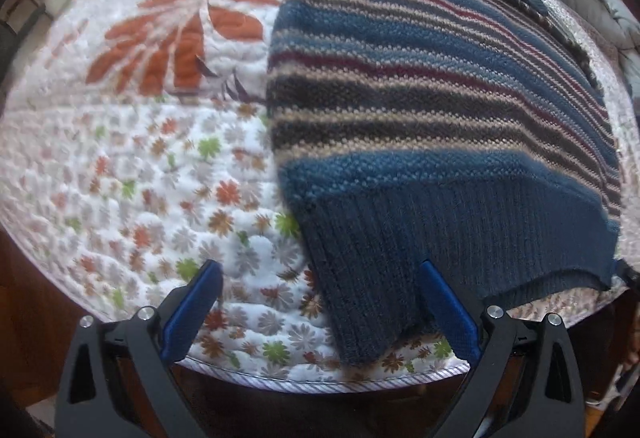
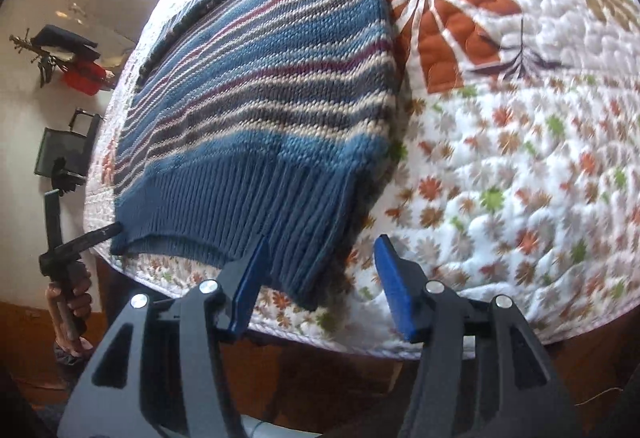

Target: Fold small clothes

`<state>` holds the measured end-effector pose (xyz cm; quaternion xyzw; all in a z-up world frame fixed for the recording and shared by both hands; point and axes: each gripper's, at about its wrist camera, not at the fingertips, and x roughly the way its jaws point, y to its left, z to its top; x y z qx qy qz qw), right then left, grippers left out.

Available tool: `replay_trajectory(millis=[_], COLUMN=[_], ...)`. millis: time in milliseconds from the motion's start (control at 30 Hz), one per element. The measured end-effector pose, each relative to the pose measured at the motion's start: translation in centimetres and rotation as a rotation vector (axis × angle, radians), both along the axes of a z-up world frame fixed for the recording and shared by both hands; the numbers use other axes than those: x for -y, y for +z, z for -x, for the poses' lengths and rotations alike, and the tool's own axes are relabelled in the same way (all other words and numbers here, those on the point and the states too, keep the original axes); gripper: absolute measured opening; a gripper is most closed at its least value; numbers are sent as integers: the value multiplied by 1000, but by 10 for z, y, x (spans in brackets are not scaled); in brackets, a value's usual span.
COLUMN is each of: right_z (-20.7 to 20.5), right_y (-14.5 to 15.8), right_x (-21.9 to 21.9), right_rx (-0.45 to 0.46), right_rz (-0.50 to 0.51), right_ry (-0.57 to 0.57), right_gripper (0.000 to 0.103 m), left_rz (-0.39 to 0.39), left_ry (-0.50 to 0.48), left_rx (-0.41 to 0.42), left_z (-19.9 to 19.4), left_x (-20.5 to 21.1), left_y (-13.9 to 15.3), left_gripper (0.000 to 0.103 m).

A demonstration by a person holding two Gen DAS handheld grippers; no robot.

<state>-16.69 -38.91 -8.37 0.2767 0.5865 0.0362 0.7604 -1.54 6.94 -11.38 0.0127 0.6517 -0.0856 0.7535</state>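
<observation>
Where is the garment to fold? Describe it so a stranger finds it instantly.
Start from the white floral quilt covering the bed. On it, near the edge, lies a knitted sweater, partly folded. Its blue, cream, grey and maroon stripes and solid blue ribbed hem set it apart from the flower-printed quilt around it.

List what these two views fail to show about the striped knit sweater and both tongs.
- Blue striped knit sweater: collar end cut off by the top edge, left wrist view.
- Its underside and folded layers: hidden by the top layer, both views.
- Left tongs: open; motion blur hides whether the right pad touches the ribbed hem.
- Right tongs: open; contact with the hem is equally unclear.
</observation>
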Motion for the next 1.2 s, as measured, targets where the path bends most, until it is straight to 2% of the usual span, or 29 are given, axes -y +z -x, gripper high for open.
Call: replay_trajectory(millis=[133, 300, 400, 533, 567, 667, 733, 767, 800, 833, 867, 900, 933, 1000, 1100, 1200], right_z=[3, 4, 4, 4, 3, 2, 0, -1, -2, -4, -5, -7, -8, -8, -9, -17], right_y=[-8, -8, -8, -9, -9, -10, -10, -11, -11, -11, -11, -11, -10, -3, 15, 31], right_x=[-7, -14, -16, -13, -13, -12, -12, -12, -12, -12, -11, -11, -11, -10, -10, -2], right_rx=[3, 18, 20, 19, 19, 18, 19, 20, 22, 22, 20, 19, 22, 53, 106, 152], right_rz=[-17, -6, -8, -22, -26, -27, -33, -45, -52, -63, -60, -59, -62, -68, -59, -112], right_ry=[-15, -14, -13, -14, -15, -7, 0, 1, 2, 6, 4, 4, 6, 15, 40, 24], right_gripper=[56, 56, 56, 56, 56, 56, 56, 53, 41, 35, 20, 10, 10, 9, 9, 8], left_rz=[66, 235, 261, 430, 441, 405, 397, 379, 329, 292, 268, 259, 245, 228, 264, 300], left_ry=[33, 49, 54, 27, 23, 13, 11, 17, 25, 24, 22, 22, 19, 14, 14, 8], left_rx=[-24, -75, -92, -143, -156, -161, -159, -157, -148, -142, -135, -123, -109, -66, -3, 41], left_z=[3, -8, -22, -22, -25, -26, -26, -27, -28, -33, -33, -32, -31, -30, -32, -41], left_x=[-4, -14, -13, 0, 2, 10, 14, 14, 16, 19, 21, 22, 23, 25, 21, 18], left_y=[-2, 1, -5, -4, -4, -8, -8, -9, -8, -10, -8, -5, -3, 7, 27, 45], left_gripper=[99, 99, 98, 93, 92, 75, 50, 44, 30, 24, 23, 20, 15, 12, 12, 12])
